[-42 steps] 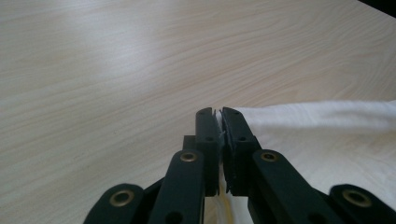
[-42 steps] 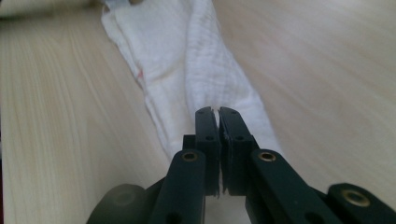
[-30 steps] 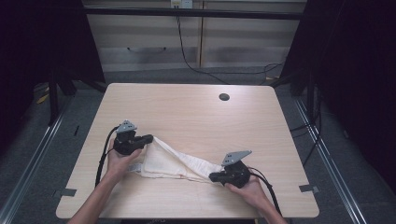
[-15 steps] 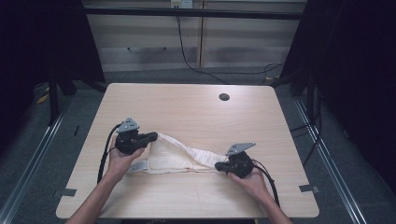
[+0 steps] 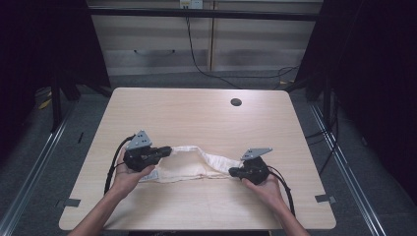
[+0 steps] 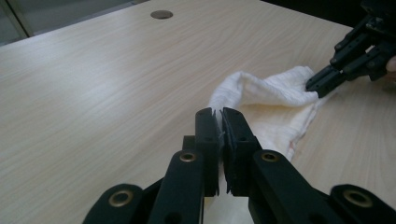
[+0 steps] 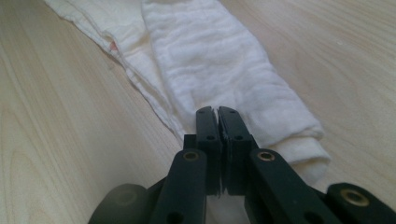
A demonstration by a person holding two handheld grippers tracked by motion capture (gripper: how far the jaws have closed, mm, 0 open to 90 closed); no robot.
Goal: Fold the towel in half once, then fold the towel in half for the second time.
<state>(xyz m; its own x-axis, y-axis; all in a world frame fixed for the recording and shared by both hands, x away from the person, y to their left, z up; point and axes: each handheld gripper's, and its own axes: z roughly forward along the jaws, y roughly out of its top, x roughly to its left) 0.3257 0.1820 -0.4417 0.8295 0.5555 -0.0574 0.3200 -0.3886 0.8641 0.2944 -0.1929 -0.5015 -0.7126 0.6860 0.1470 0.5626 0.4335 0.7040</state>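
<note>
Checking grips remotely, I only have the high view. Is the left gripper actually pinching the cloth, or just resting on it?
Observer: Pinching. In the left gripper view the left gripper has its fingers shut with a thin edge of the white cloth caught between them.
Operator: And the right one?
Observer: The right gripper view shows the right gripper shut on the cloth's bunched end, with folded layers spilling out beside the fingers.
Operator: Any marking on the cloth?
Observer: A small reddish mark sits on the hem along one long edge, in the right gripper view. I cannot tell what it is.
</note>
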